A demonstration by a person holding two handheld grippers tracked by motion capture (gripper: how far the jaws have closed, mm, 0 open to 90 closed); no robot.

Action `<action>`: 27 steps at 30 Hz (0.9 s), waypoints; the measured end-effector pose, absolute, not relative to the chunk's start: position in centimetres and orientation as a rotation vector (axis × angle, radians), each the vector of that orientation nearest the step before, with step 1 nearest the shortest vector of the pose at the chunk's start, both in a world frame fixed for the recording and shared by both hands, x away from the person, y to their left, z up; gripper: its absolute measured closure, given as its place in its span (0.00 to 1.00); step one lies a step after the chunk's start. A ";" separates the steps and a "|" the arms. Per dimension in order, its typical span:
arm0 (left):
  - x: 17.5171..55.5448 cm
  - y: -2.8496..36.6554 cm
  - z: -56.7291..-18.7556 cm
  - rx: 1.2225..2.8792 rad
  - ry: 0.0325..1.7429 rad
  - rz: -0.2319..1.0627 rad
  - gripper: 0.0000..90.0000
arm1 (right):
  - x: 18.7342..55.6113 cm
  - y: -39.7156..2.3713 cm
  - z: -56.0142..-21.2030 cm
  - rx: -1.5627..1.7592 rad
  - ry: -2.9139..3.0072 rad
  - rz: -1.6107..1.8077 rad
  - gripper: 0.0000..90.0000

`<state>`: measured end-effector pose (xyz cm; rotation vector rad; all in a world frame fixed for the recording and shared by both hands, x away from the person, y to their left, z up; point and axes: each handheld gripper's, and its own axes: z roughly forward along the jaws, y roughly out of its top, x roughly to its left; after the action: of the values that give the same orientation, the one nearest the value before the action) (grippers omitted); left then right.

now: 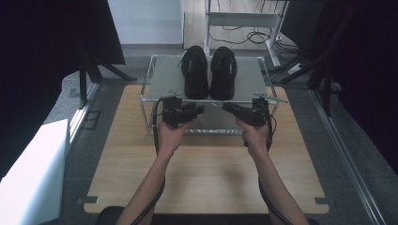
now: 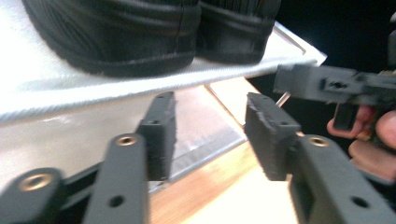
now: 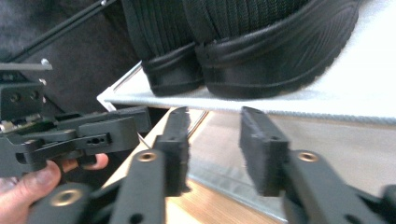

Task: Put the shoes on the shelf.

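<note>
The shoes, a black pair, left shoe (image 1: 195, 72) and right shoe (image 1: 223, 72), stand side by side on the top shelf (image 1: 164, 77) of the small rack on the tabletop (image 1: 206, 173). Your left tongs (image 1: 199, 109) and right tongs (image 1: 227, 107) hang just below the heels, both apart and empty. You're at the approach; next, raise each to a heel and close.

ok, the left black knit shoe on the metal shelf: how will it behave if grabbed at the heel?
The left black knit shoe probably has a soft upper that gives under the jaws, while its ridged rubber heel looks firmer. It seems light and sits flat, so tipping is unlikely. On the smooth grey metal shelf it may slide if pushed.
</note>
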<state>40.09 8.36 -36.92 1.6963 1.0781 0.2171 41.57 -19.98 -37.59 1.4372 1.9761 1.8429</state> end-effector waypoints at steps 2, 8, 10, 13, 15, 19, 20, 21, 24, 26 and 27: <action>39.6 8.5 -37.1 1.710 1.078 0.248 0.50 | 41.3 -20.2 -37.7 1.410 1.998 1.827 0.62; 38.4 9.4 -37.9 1.724 1.096 0.290 0.29 | 40.2 -20.7 -38.4 1.309 2.069 1.726 0.49; 38.1 9.7 -38.1 1.741 1.110 0.312 0.25 | 39.9 -20.9 -38.5 1.288 2.078 1.706 0.46; 37.4 10.1 -38.2 1.761 1.114 0.335 0.20 | 39.4 -21.2 -38.7 1.283 2.077 1.686 0.40; 36.8 10.2 -38.3 1.773 1.115 0.356 0.17 | 39.1 -21.5 -38.8 1.263 2.079 1.668 0.37; 35.6 10.8 -38.7 1.792 1.101 0.395 0.14 | 38.3 -22.1 -39.0 1.234 2.081 1.636 0.28; 35.4 10.9 -38.9 1.800 1.098 0.402 0.13 | 38.1 -22.3 -39.0 1.224 2.089 1.622 0.25; 35.2 11.1 -38.9 1.807 1.095 0.410 0.11 | 37.8 -22.5 -39.0 1.219 2.097 1.603 0.21; 34.3 11.5 -39.2 1.844 1.078 0.454 0.08 | 37.2 -23.0 -39.1 1.196 2.132 1.590 0.19; 33.8 11.6 -39.2 1.877 1.061 0.480 0.06 | 36.8 -23.4 -39.1 1.181 2.146 1.560 0.16; 33.6 11.7 -39.2 1.889 1.055 0.488 0.05 | 36.5 -23.7 -39.2 1.170 2.155 1.546 0.16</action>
<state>33.60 11.65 -39.23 1.8894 1.0548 0.4883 36.48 -23.72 -39.15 1.1695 2.1549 1.5456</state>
